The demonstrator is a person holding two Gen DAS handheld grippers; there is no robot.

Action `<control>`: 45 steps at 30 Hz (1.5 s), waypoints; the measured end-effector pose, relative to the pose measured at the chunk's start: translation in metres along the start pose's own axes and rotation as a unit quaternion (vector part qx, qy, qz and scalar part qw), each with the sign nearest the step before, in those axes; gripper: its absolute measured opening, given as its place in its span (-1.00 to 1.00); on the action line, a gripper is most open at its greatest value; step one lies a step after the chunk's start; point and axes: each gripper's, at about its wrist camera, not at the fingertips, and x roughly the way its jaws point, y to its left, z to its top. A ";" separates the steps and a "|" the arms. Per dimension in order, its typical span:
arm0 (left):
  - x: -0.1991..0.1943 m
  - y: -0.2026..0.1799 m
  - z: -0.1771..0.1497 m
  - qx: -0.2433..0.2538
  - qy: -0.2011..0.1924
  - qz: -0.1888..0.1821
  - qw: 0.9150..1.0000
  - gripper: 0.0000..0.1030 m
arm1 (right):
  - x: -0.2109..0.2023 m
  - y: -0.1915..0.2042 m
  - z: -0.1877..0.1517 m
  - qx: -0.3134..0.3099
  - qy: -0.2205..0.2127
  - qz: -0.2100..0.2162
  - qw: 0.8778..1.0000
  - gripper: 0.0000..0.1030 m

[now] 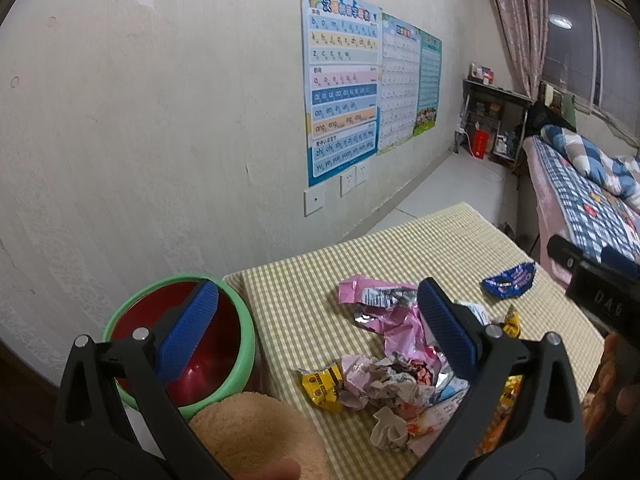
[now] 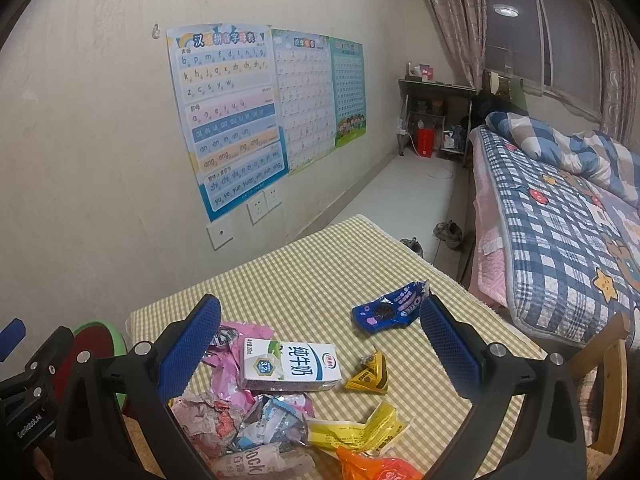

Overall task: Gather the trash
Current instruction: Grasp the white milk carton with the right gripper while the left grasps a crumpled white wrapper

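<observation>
Bin (image 1: 244, 340): green rim, red inside, standing just beside the table's left edge (the likely place for the trash).
Left gripper (image 1: 316, 328): fingers spread wide, holding nothing, hovering above the bin and the pink wrapper.
Pink wrapper (image 1: 396, 320): thin foil film, nearly weightless and slippery; judged best pinched at a raised crease.
Crumpled paper (image 1: 384, 384): soft and springy, so any bunched fold should serve.
Milk carton (image 2: 292, 364): stiff, probably empty and light; grip it across its two flat long sides.
Right gripper (image 2: 320, 340): fingers wide apart and empty, straddling the carton from above.
Yellow packet (image 2: 370, 374): small and puffed, may slide.
Blue cookie wrapper (image 2: 386, 312): torn open, flimsy, lying apart on the table (image 2: 312, 268).
</observation>
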 end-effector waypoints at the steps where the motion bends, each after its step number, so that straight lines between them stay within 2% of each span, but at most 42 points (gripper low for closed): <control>1: 0.003 -0.002 -0.002 0.010 0.006 0.003 1.000 0.90 | 0.002 -0.001 0.001 0.000 0.003 -0.001 1.000 0.86; 3: 0.013 -0.006 -0.014 0.030 0.027 0.006 0.999 0.90 | 0.005 -0.004 0.001 0.002 0.010 0.000 1.000 0.86; 6: 0.032 -0.016 -0.035 0.038 0.083 -0.057 0.994 0.90 | 0.011 -0.009 0.000 0.006 0.025 0.002 1.000 0.86; 9: 0.048 -0.031 -0.054 0.055 0.124 -0.093 0.986 0.89 | 0.019 -0.010 -0.003 0.002 0.048 0.009 0.999 0.86; 12: 0.062 -0.043 -0.068 0.059 0.155 -0.124 0.978 0.78 | 0.026 -0.010 -0.007 -0.006 0.068 0.012 0.998 0.86; 14: 0.075 -0.049 -0.073 0.052 0.179 -0.155 0.970 0.53 | 0.031 -0.010 -0.009 -0.008 0.079 0.015 0.997 0.86; 15: 0.085 -0.052 -0.077 0.048 0.201 -0.167 0.964 0.26 | 0.034 -0.011 -0.009 -0.007 0.086 0.017 0.996 0.86; 16: 0.090 -0.054 -0.079 0.045 0.211 -0.170 0.961 0.01 | 0.036 -0.011 -0.010 -0.005 0.090 0.020 0.996 0.86; 18: 0.101 -0.054 -0.083 0.035 0.230 -0.176 0.956 -0.17 | 0.042 -0.015 -0.013 0.004 0.103 0.027 0.994 0.86; 23: 0.101 -0.044 -0.086 0.019 0.226 -0.192 0.955 -0.31 | 0.063 -0.022 -0.024 0.037 0.142 0.051 0.988 0.86; 28: 0.089 -0.034 -0.075 0.010 0.203 -0.192 0.960 -0.43 | 0.086 -0.029 -0.035 0.092 0.185 0.091 0.974 0.86; 33: 0.073 -0.020 -0.060 0.002 0.169 -0.186 0.968 -0.43 | 0.102 -0.016 -0.042 0.082 0.211 0.102 0.969 0.86; 35: 0.068 -0.014 -0.055 -0.001 0.156 -0.180 0.971 -0.43 | 0.109 -0.016 -0.047 0.111 0.228 0.131 0.958 0.86; 38: 0.066 -0.006 -0.049 -0.013 0.146 -0.178 0.973 -0.43 | 0.122 -0.029 -0.057 0.218 0.257 0.172 0.926 0.86; 42: 0.065 -0.001 -0.047 -0.016 0.145 -0.175 0.974 -0.43 | 0.142 -0.050 -0.063 0.331 0.280 0.177 0.884 0.86; 43: 0.065 0.000 -0.049 -0.016 0.147 -0.176 0.973 -0.43 | 0.146 -0.053 -0.059 0.346 0.280 0.177 0.878 0.86; 45: 0.066 0.001 -0.050 -0.015 0.150 -0.176 0.973 -0.43 | 0.155 -0.056 -0.053 0.352 0.280 0.169 0.877 0.86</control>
